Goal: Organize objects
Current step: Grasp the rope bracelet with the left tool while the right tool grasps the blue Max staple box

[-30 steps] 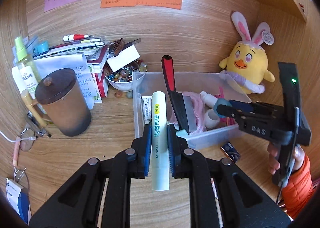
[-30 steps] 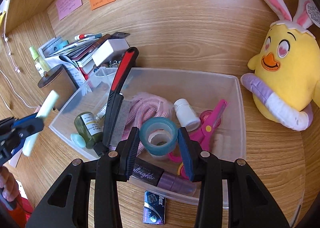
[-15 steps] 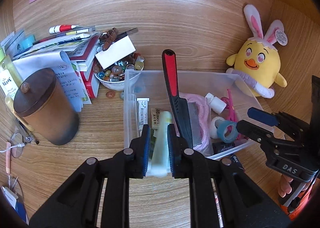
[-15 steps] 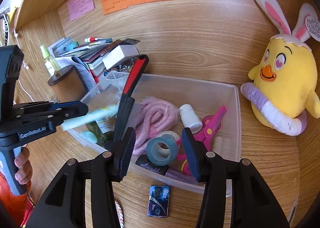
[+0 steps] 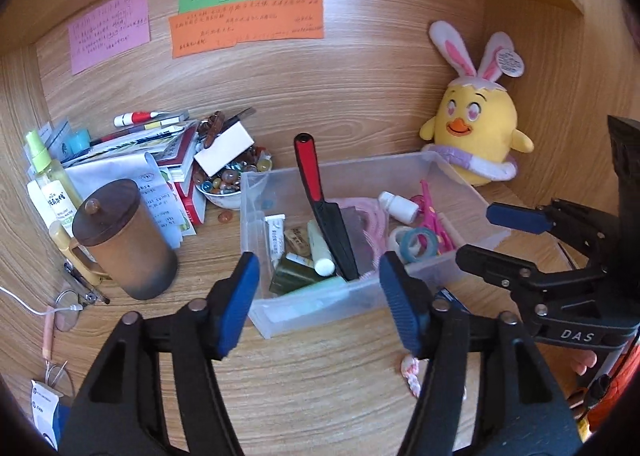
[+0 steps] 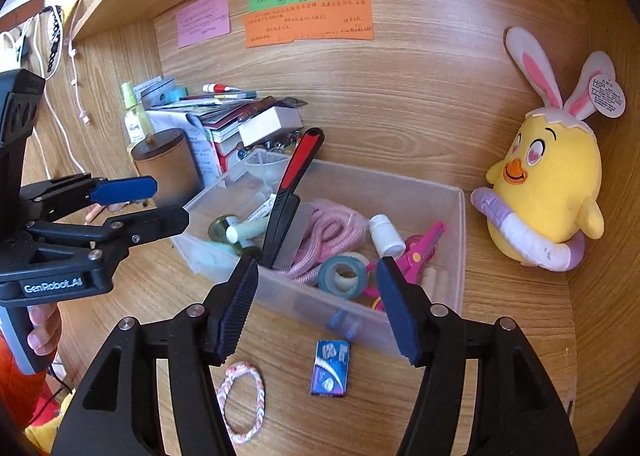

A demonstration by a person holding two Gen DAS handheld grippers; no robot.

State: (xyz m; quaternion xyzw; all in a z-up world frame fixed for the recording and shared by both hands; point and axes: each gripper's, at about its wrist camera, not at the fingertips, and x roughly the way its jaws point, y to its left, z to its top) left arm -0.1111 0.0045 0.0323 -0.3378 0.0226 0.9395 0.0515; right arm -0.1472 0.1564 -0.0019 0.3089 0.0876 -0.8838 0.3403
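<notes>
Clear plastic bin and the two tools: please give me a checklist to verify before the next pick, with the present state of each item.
1. Left tool empty, open: ok.
2. Right tool empty, open: ok.
3. Pale green tube inside the clear bin: ok.
4. Tape roll inside the bin: ok.
5. Blue packet and braided band in the bin: not ok, both lie on the desk in front.
6. Knife stable: cannot tell; its handle sticks up above the rim.

Warm, even daylight fills both views, shadows soft. Fisheye bending curves the wooden wall and darkens the corners. Focus is sharp throughout.
</notes>
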